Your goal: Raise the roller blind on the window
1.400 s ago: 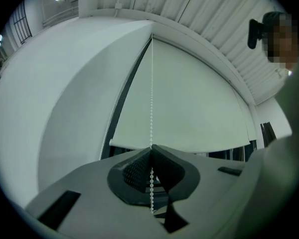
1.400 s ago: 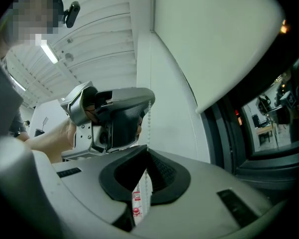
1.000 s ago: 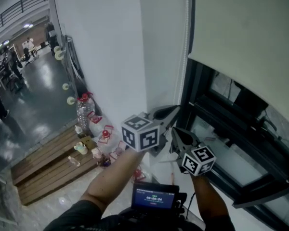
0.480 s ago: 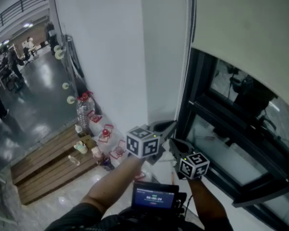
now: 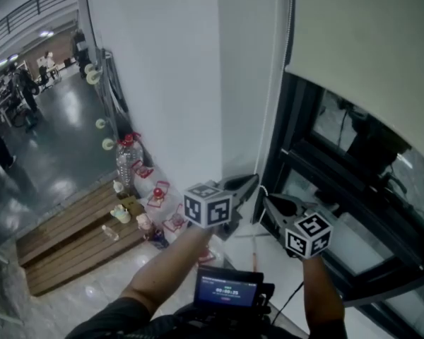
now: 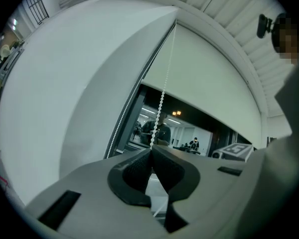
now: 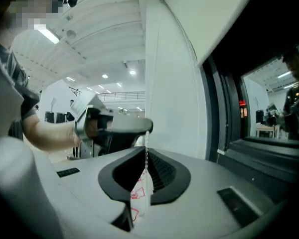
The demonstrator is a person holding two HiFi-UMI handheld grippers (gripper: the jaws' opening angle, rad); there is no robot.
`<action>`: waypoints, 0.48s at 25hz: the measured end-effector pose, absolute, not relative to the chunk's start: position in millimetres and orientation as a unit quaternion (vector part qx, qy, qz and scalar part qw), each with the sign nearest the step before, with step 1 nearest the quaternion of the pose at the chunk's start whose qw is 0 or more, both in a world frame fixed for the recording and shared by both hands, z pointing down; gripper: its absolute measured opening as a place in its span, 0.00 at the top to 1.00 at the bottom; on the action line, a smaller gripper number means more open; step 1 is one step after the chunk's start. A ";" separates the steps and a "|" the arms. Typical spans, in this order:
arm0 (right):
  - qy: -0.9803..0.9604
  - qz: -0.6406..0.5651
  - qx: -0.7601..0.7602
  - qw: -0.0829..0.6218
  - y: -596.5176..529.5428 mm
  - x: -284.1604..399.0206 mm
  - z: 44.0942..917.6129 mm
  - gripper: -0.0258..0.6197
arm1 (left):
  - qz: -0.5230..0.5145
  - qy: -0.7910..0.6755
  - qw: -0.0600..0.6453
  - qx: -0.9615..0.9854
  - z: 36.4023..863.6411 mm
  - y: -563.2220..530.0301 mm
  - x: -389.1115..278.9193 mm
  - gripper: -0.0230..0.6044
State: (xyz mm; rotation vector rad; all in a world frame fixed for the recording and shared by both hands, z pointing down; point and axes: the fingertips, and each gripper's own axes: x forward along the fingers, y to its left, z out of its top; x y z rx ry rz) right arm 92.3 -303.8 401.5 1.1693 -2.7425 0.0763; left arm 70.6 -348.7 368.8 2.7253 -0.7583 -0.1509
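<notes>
My left gripper (image 6: 151,151) pinches the chain (image 6: 162,101); right gripper (image 7: 145,153) jaws have just been opening, chain loose between them. It looks light, limp, slippery: clamp across beads.

light: dim indoor, cool grey cast | source: white ceiling strip lamps (image 7: 47,35) overhead | glare: pale sheen on glossy grey floor (image 5: 63,126); lamp reflections in dark window glass (image 6: 177,114) | focus: close foreground soft in gripper views | edges: fisheye bend, black corners there
</notes>
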 end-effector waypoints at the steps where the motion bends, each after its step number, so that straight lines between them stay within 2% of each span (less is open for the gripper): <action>1: -0.918 0.021 0.389 0.068 -305.7 94.5 386.5 0.90 | -0.052 -0.264 0.153 0.951 369.1 -348.3 70.7 0.96; 5: -0.923 -0.006 0.384 0.016 -313.7 95.0 321.7 0.89 | -0.049 -0.253 0.155 0.954 369.8 -342.5 75.8 0.96; 8: -0.924 -0.038 0.380 -0.018 -316.1 92.4 274.7 0.79 | -0.046 -0.247 0.151 0.956 368.9 -337.2 79.7 0.96; 12: -0.917 -0.079 0.387 -0.061 -323.5 88.6 221.9 0.79 | -0.043 -0.246 0.146 0.957 367.9 -333.4 80.2 0.96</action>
